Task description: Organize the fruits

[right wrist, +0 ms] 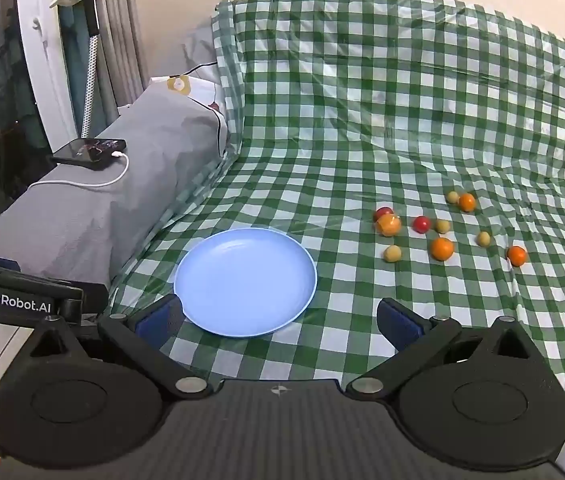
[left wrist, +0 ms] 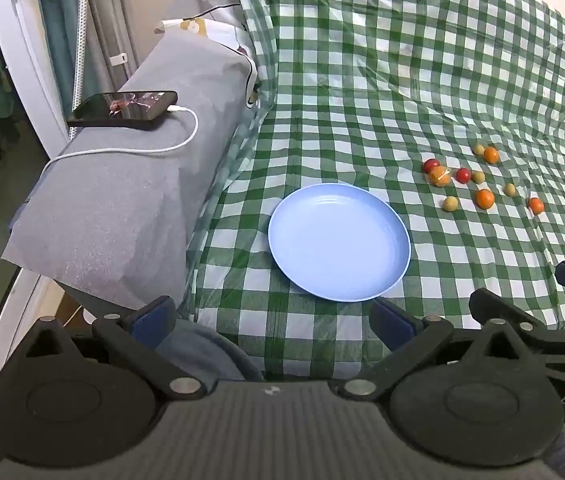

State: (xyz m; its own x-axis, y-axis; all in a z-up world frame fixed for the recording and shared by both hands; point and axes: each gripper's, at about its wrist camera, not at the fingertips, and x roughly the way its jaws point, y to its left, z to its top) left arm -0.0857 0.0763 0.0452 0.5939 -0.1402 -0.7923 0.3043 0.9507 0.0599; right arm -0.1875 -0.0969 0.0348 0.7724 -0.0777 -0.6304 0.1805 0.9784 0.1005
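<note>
Left gripper (left wrist: 274, 320) low at near edge of the checked cloth, jaws spread wide, nothing between the blue pads (left wrist: 153, 320); left pad over the gap beside the grey cushion, right pad just short of the plate's near rim. Right gripper (right wrist: 278, 320) likewise released, pads (right wrist: 396, 322) parted and bare, left pad close beside the plate's near-left rim, right pad over bare cloth. Just past both claws: light blue plate (left wrist: 386, 216), round, shallow, flat on the green-and-white gingham cloth (left wrist: 402, 60), nothing in it. Beyond the plate toward the right edge of the cloth: loose cluster of small fruits, all apart from the plate. Red cherry tomato (right wrist: 382, 213) touching a paler orange fruit (right wrist: 389, 225); second red tomato (right wrist: 421, 224) just beside a yellow-green fruit (right wrist: 442, 225); another yellow-green one (right wrist: 392, 253) nearest the plate; orange fruit (right wrist: 441, 249) mid-cluster; yellow-green one (right wrist: 483, 238) further right; orange one (right wrist: 516, 255) outermost right; far pair, yellow-green (right wrist: 452, 197) touching orange (right wrist: 466, 202). Off the cloth's left edge: grey cushion (left wrist: 122, 200) carrying a dark smartphone (left wrist: 124, 109), screen lit, white charging cable (left wrist: 162, 148) plugged in and trailing down the cushion's left side.
</note>
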